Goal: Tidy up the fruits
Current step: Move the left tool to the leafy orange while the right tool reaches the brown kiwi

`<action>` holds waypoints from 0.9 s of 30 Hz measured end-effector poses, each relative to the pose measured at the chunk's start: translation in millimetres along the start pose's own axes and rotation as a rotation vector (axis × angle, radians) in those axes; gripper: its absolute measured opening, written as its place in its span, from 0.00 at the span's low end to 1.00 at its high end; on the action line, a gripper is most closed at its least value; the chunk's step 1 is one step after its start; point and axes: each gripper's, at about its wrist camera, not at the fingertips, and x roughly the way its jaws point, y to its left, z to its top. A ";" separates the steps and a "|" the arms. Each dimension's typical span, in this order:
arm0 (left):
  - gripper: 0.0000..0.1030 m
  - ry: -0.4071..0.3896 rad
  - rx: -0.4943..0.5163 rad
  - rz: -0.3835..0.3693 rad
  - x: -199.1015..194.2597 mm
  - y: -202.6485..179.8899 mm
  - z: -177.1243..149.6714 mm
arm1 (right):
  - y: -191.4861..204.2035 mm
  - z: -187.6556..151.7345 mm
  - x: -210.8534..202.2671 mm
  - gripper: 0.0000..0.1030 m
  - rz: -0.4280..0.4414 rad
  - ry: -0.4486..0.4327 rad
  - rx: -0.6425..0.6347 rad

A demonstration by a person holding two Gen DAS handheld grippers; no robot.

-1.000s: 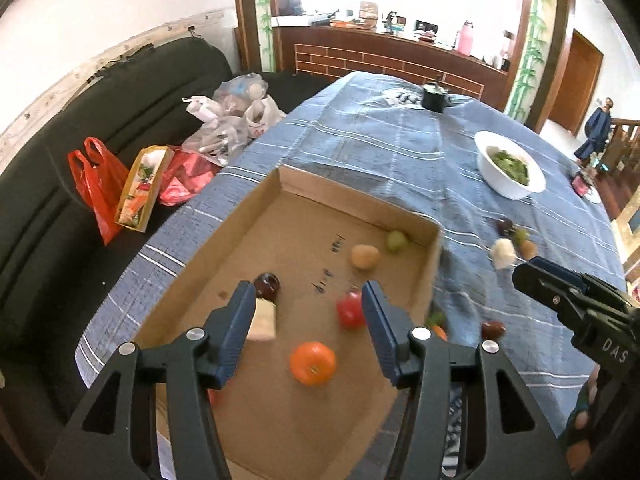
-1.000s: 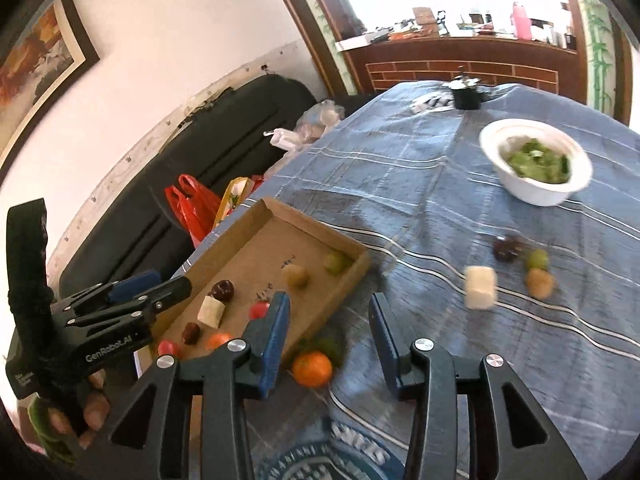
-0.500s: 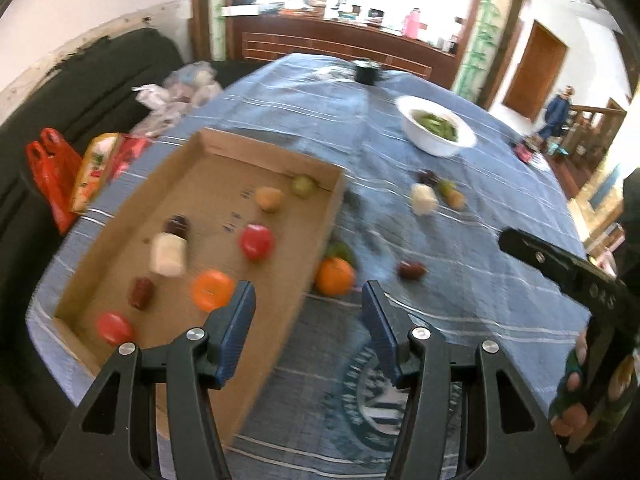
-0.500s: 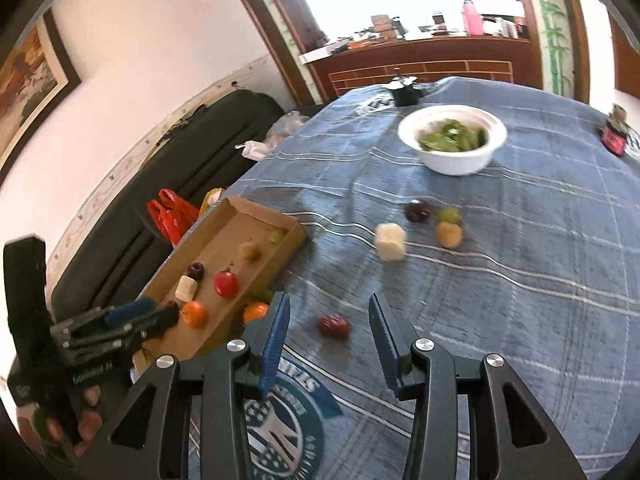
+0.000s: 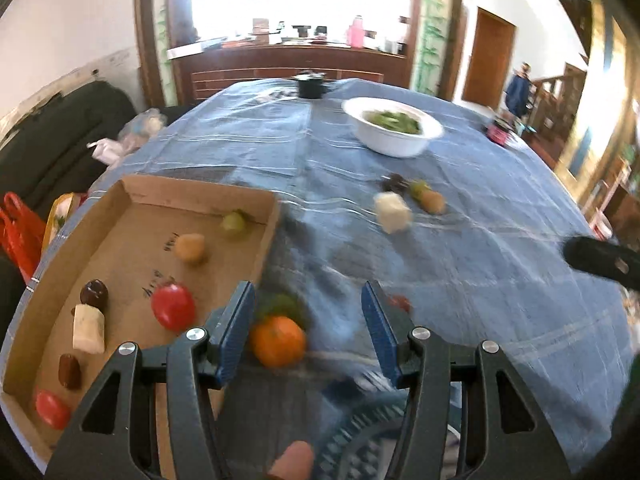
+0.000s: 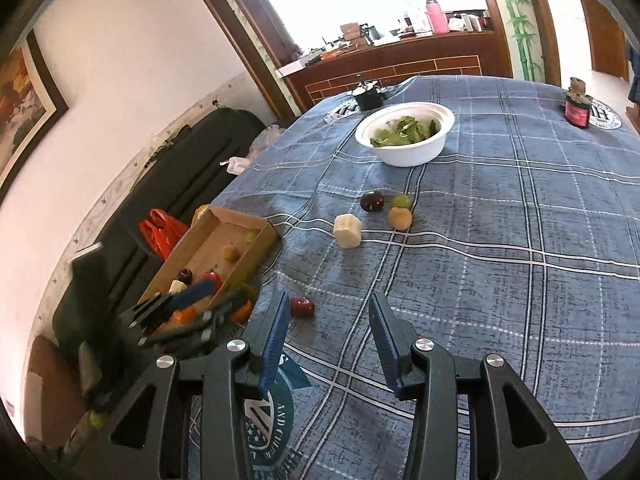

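Status: both your grippers are over the near edge of the tablecloth (image 6: 520, 240), neither holding anything.

Left gripper (image 5: 308, 320): jaws apart, nothing pinched. Orange (image 5: 279, 340) sits on the cloth between the fingers, closer to the left one; can't tell if it touches the pad. Green fruit (image 5: 280, 304) is right behind the orange, against the outside wall of the cardboard tray (image 5: 264, 248). Left view is motion-blurred, so treat fine contact there as unknown.

Right gripper (image 6: 326, 334): jaws apart, empty. Small dark-red fruit (image 6: 302, 307) lies on the cloth just beyond your left fingertip, outside the gap.

Tray is at the left edge of the table. Inside: green grape (image 5: 233, 222) near the far right corner, tan fruit (image 5: 190, 247) beside it, red tomato (image 5: 173, 311) mid-tray, dark plum (image 5: 94, 293) and cream block (image 5: 89, 328) touching along the left wall, a brown piece (image 5: 69, 370) and another red fruit (image 5: 51, 408) at the near left corner.

Still loose mid-table: cream chunk (image 6: 347, 230), dark plum, green grape and tan fruit clustered together (image 6: 386, 208), short of the white bowl (image 6: 404, 148) of greens.
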 end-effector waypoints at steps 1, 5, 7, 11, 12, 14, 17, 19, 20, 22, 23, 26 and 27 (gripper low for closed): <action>0.52 0.003 -0.010 0.020 5.9 7.0 4.9 | -0.9 0.3 0.1 0.43 0.000 0.000 0.001; 0.52 -0.037 -0.046 0.077 14.6 29.4 19.2 | -2.7 2.8 3.1 0.43 -0.006 0.003 0.003; 0.52 -0.053 -0.058 0.113 19.3 40.1 24.1 | -2.3 4.4 5.3 0.43 -0.007 0.005 0.004; 0.52 -0.042 -0.150 0.075 25.0 68.1 29.7 | 0.1 6.1 7.6 0.43 -0.004 0.007 -0.002; 0.52 -0.047 -0.169 0.046 20.5 71.5 28.5 | 1.1 6.2 7.0 0.43 -0.003 0.005 -0.005; 0.52 -0.067 -0.169 0.043 6.7 70.6 24.4 | 2.0 6.0 4.8 0.43 -0.001 -0.001 -0.006; 0.52 -0.098 -0.175 0.042 -16.7 64.8 15.3 | 3.0 5.6 1.7 0.43 0.002 -0.012 -0.006; 0.52 -0.102 -0.177 0.039 -32.8 58.4 6.6 | 4.1 4.5 0.1 0.43 0.003 -0.016 -0.009; 0.52 -0.089 -0.166 0.046 -36.3 54.7 4.3 | 4.7 3.9 -0.2 0.43 0.001 -0.017 -0.012; 0.52 -0.044 -0.104 0.065 -42.5 40.8 -3.3 | 4.6 2.7 -0.6 0.43 -0.002 -0.018 -0.014; 0.52 -0.038 -0.081 0.067 -45.4 36.0 -6.5 | 4.1 2.1 -0.8 0.43 -0.003 -0.019 -0.013; 0.52 -0.010 -0.042 0.066 -52.8 22.9 -18.4 | 3.2 0.6 -2.5 0.43 -0.008 -0.022 -0.011; 0.52 0.002 -0.039 0.055 -54.2 19.6 -21.8 | 2.6 -0.2 -3.3 0.43 -0.011 -0.024 -0.011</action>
